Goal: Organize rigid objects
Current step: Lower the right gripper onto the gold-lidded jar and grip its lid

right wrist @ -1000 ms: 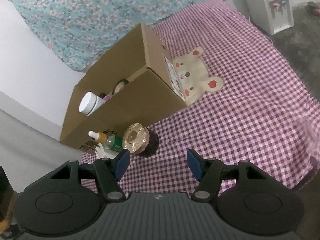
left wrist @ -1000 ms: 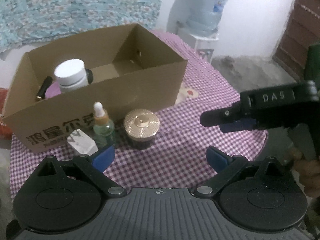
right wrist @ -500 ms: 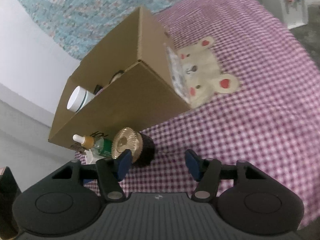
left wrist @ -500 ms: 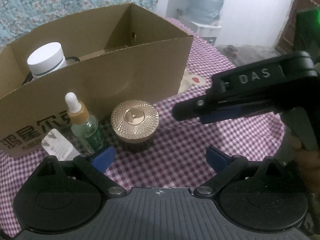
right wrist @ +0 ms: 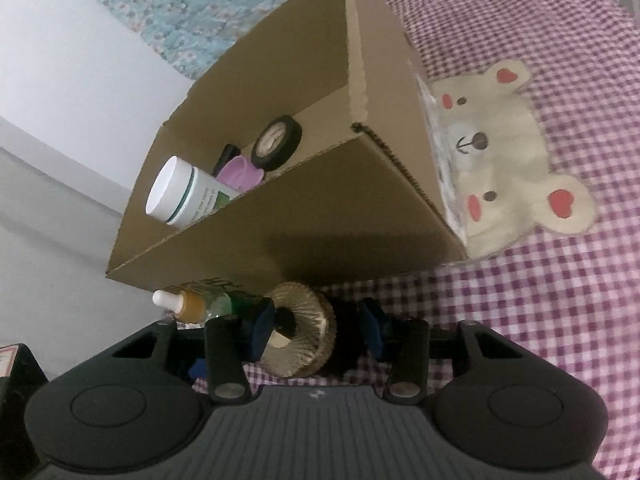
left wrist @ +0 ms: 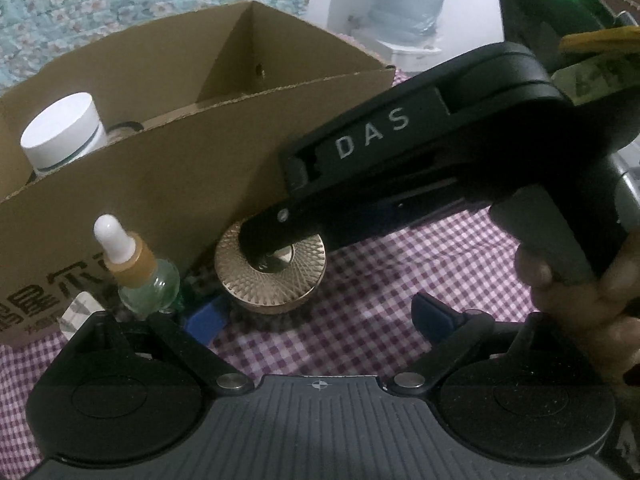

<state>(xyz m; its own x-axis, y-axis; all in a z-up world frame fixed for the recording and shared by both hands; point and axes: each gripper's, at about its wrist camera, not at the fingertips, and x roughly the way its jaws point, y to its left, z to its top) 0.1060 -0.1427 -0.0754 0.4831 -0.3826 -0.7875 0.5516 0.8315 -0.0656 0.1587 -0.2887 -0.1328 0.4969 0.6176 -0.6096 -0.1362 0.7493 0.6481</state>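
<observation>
Since a second ago the right gripper (right wrist: 316,330) has swung in from the right side of the table to straddle the gold-lidded jar (right wrist: 302,330), and the left gripper (left wrist: 316,314) has dropped closer to the same cluster of items.

A purple checked tablecloth (right wrist: 540,320) with a cream bear patch (right wrist: 512,152) covers the table. On it stands an open cardboard box (right wrist: 320,208), printed with dark characters on its near wall. Inside the box are a white-capped bottle (right wrist: 180,190), a roll of black tape (right wrist: 278,142) leaning against the far wall, and a small lilac item (right wrist: 240,174) between them.

Just outside the box's near wall the jar stands on the cloth, its ribbed gold lid (left wrist: 270,270) over a dark body. To its left stands a clear green dropper bottle (left wrist: 138,270) with a white bulb and amber collar, and left of that a small white object, only partly visible.

The right gripper's jaws are closing with the jar between them; its blue pads (right wrist: 260,326) sit just beside the lid and the dark body, and whether they press yet cannot be told. In the left wrist view one of its black fingers crosses above the lid. The left gripper's jaws stand wide apart with nothing between them, the left pad (left wrist: 206,316) near the foot of the dropper bottle.
</observation>
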